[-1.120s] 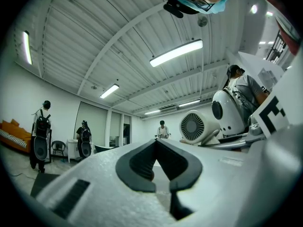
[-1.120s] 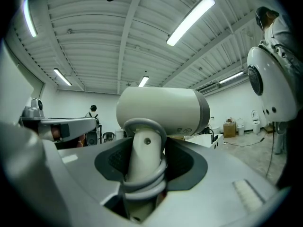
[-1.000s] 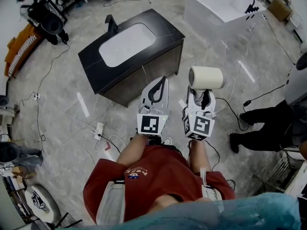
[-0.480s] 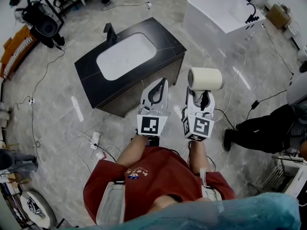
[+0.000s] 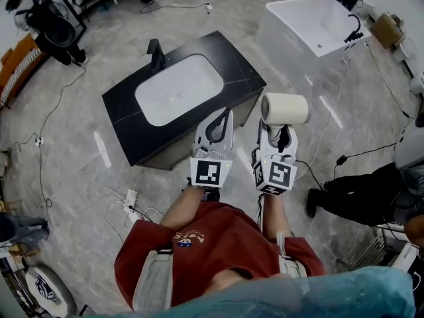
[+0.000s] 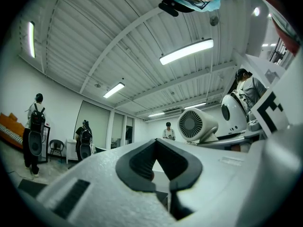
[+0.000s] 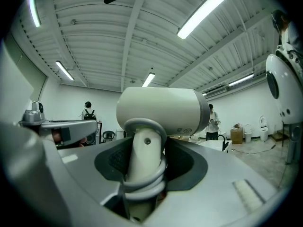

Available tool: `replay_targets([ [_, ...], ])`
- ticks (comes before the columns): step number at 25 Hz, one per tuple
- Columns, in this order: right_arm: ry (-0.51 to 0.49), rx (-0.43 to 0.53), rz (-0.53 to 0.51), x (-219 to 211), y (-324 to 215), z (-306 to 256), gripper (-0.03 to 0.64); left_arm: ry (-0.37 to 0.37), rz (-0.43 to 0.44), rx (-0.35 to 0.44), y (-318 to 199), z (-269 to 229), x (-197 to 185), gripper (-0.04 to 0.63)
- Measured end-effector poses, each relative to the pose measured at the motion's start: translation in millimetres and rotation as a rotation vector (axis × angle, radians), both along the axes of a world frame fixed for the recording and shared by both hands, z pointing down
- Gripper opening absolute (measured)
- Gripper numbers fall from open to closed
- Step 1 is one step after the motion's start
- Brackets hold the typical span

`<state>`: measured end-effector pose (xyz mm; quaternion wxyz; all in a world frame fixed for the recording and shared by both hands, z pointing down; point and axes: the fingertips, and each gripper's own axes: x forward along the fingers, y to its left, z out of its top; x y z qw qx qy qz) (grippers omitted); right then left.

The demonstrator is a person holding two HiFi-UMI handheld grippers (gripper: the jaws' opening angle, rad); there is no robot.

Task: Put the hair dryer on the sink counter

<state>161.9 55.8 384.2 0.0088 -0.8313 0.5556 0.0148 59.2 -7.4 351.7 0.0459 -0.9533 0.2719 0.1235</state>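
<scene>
Hair dryer [image 5: 285, 108] clamped in right hand-held gripper [image 5: 277, 132], sink counter [image 5: 233, 66] seemingly near

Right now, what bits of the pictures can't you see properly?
- Hair dryer handle: in the head view the right tongs cover it. In the right gripper view its bottom end sinks out of sight between them.
- Its plug: no view shows it, only the cord wound round the handle.
- Bystander in dark trousers: cut off by the head view's right edge.
</scene>
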Motion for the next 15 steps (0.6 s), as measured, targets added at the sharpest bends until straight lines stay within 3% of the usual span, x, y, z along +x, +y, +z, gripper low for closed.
replay_targets([
  [15,-0.017,0.011,0.014,3,-99,-10,0.195,0.01,0.001,0.011,-101,-7,-2,0.002],
])
